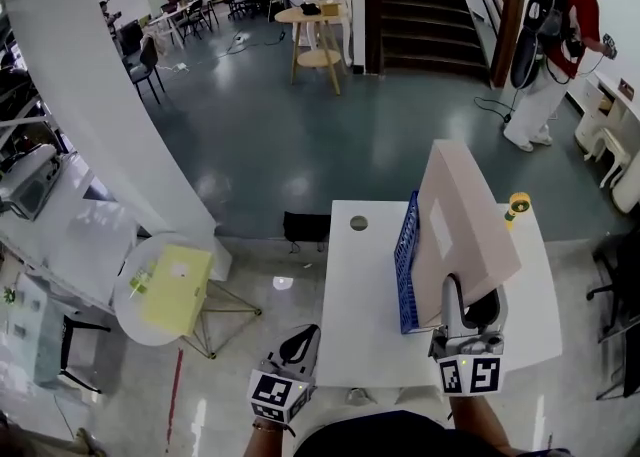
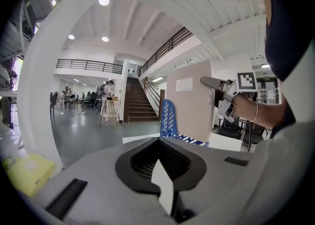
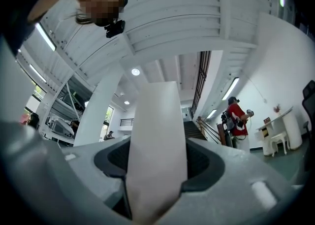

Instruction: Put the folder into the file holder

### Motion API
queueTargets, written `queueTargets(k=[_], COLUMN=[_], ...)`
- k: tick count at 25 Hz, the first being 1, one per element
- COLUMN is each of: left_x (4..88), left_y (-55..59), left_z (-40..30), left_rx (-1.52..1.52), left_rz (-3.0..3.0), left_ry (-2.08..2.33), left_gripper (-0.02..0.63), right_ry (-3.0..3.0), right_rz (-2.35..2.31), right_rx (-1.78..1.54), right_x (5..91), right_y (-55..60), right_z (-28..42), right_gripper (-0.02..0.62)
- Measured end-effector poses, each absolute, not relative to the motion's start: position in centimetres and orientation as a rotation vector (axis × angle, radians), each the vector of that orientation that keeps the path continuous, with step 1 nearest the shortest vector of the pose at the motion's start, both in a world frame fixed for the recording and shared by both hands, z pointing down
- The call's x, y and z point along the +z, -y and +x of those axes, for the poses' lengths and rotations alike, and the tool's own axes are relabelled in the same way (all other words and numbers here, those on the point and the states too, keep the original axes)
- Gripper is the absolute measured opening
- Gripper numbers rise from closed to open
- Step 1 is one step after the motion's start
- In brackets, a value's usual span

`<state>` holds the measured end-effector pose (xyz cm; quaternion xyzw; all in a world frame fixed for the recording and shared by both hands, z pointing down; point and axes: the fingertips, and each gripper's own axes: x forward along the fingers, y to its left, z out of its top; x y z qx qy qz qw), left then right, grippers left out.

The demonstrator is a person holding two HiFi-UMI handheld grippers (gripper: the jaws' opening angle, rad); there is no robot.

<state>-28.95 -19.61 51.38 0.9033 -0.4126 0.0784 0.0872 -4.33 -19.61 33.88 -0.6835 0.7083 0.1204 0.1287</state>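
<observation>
One folder (image 1: 462, 220) stands nearly upright, tilted right, its lower edge down beside the blue wall of the holder (image 1: 407, 255) on the white table (image 1: 360, 335). The right gripper (image 1: 458, 295) is clamped on its near edge (the folder fills that gripper's view). The left gripper (image 1: 297, 345) hangs by the table's near-left corner, jaws together on nothing.
</observation>
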Motion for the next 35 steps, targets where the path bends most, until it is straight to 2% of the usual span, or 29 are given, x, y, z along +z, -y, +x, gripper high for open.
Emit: queueTargets(k=[18,25,35], left_x=[51.9,51.5,51.2], left_y=[20.4,20.0,19.9], left_z=[-28.5,-29.0,-29.1], left_rx=[0.319,0.37,0.371], left_rz=[2.715,2.721,2.713], left_ry=[1.223,1.234,1.256], left_gripper=[-0.003,-0.003,-0.003], right_ry=[-2.035,-2.031,-2.047], right_rz=[-1.997,-1.957,-1.983], right_rx=[0.325,0.496,0.356], right_x=[36.0,35.2,39.7], right_y=[21.7,21.1,22.5], right_z=[-3.7,-5.1,-3.9], right_gripper=[0.279,0.278,0.279])
